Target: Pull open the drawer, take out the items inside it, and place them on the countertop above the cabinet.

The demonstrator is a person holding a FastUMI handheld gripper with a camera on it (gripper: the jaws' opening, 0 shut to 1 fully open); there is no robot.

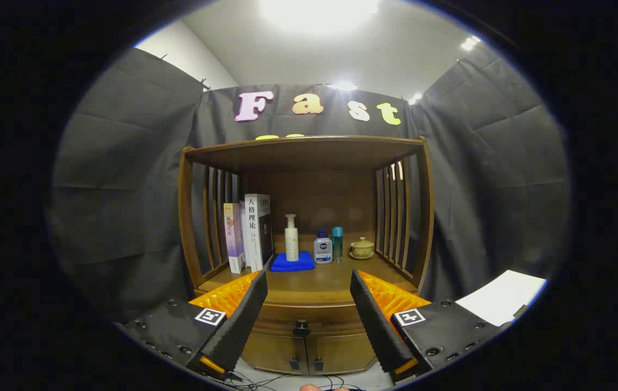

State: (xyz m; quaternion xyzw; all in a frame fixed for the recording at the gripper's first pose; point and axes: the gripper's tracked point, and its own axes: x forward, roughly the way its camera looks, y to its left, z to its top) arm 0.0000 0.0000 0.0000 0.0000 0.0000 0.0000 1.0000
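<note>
Nothing done yet: drawer (302, 316) shut, knob (301, 327) untouched just beyond wide-open, empty gripper (309, 293), countertop (320, 279) waiting farther back

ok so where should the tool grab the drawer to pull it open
Grip the small dark knob at the middle of the drawer front, coming straight on from the front. It stands out from the flat panel, and the open tool already has it between its fingers' line.
</note>
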